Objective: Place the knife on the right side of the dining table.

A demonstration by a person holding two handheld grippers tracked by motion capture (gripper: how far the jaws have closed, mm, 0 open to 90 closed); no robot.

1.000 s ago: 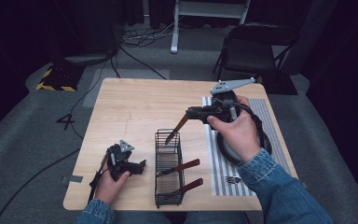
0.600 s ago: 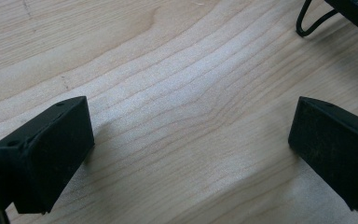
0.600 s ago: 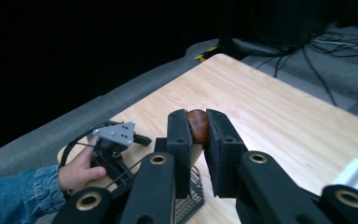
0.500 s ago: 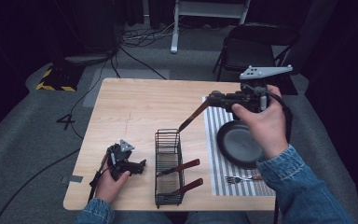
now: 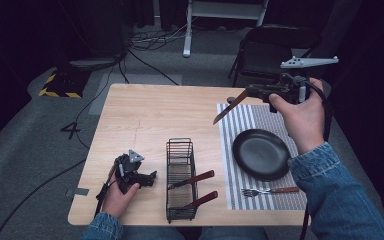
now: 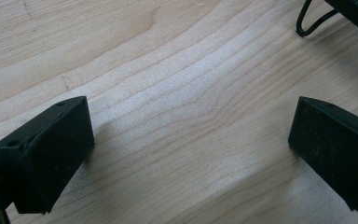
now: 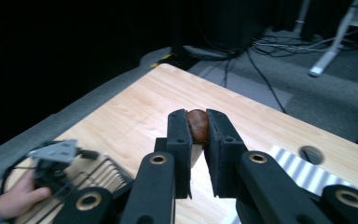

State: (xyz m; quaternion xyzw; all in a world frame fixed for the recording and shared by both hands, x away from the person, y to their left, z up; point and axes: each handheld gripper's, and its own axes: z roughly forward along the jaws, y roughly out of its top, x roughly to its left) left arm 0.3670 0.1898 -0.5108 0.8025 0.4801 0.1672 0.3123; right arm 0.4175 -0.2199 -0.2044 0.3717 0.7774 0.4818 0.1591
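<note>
Wood-handled and steel-bladed, the knife (image 5: 228,107) is what we find in the right claw (image 7: 198,128), whose jaws are clamped on the brown handle. It hangs in the air beyond the black plate (image 5: 260,153), blade pointing down and toward the wire rack (image 5: 181,178). We judge it light and stiff, with a smooth rounded handle that could twist in a two-jaw hold; the grip looks best taken on the handle and away from the edge, as it is now. The blade we would treat as sharp.

The left claw (image 6: 186,154) rests low on the bare wood, on the far side of the rack from the plate, jaws spread wide with nothing between them; a hand (image 5: 117,197) steadies it.

The rack stands just beside the plate's striped mat (image 5: 240,187), with two more brown-handled utensils (image 5: 195,179) poking out of it toward the plate. A fork (image 5: 270,190) lies on the mat on the near side of the plate.

The surface (image 5: 150,115) is pale wood, level and dry as far as we can see. Beyond the plate the room is dim: grey floor, loose cables (image 5: 150,42), a dark folding chair (image 5: 267,52) and a white stand leg (image 5: 186,50).
</note>
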